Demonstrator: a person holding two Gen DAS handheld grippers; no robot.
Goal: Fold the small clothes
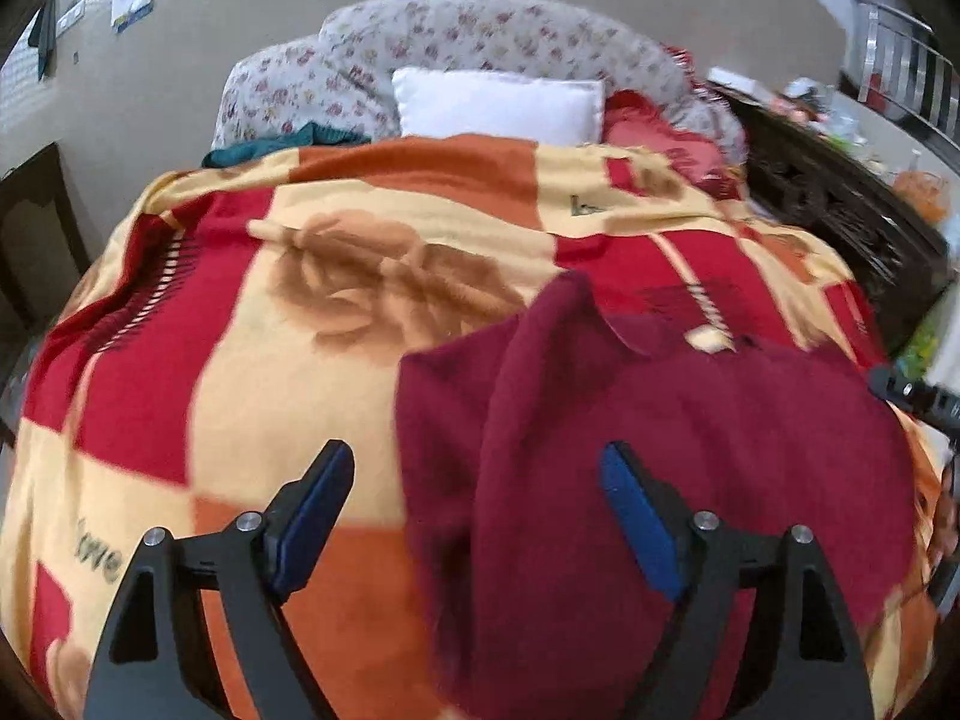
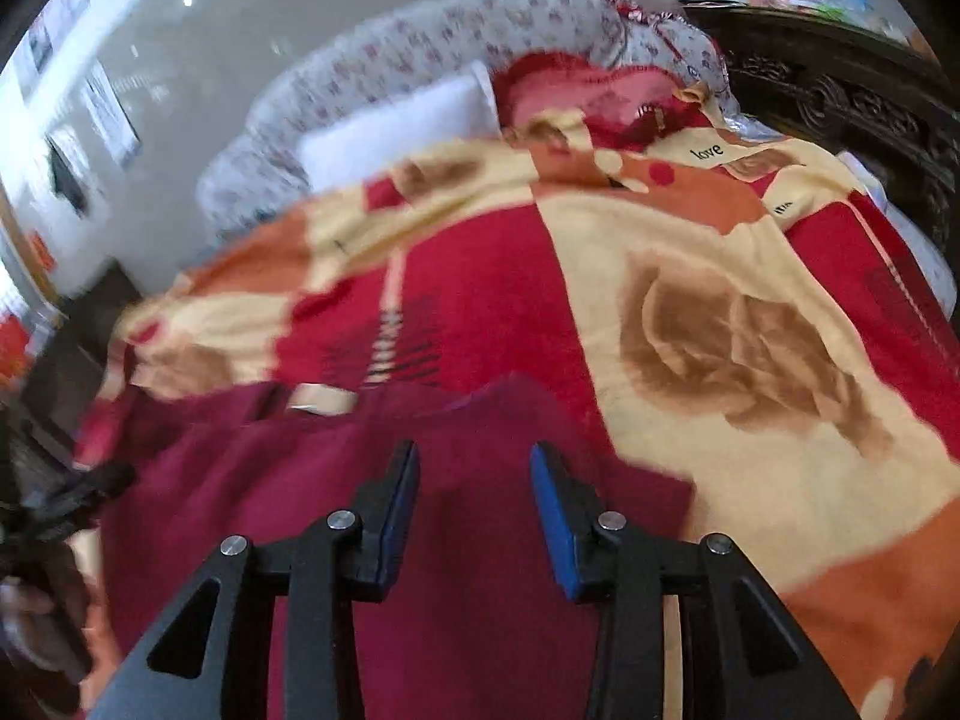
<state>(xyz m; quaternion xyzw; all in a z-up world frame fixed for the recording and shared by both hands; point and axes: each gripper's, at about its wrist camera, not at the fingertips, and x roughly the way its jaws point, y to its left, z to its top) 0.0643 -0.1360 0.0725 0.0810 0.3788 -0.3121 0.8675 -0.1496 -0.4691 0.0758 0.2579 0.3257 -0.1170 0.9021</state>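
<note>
A dark maroon garment (image 1: 660, 450) lies spread on the bed blanket, with one part folded over as a raised ridge down its left side. My left gripper (image 1: 477, 468) is open and empty above the garment's left edge, one finger over the blanket, the other over the cloth. In the right wrist view the same garment (image 2: 336, 480) fills the lower middle. My right gripper (image 2: 474, 468) is open and empty just above the cloth. The right gripper's dark tip shows at the right edge of the left wrist view (image 1: 912, 396).
A red, orange and cream patchwork blanket (image 1: 300, 330) covers the bed. A white pillow (image 1: 498, 102) and a floral bolster (image 1: 480, 30) lie at the head. A dark carved headboard (image 1: 840, 198) stands on the right. A teal cloth (image 1: 282, 144) lies by the pillows.
</note>
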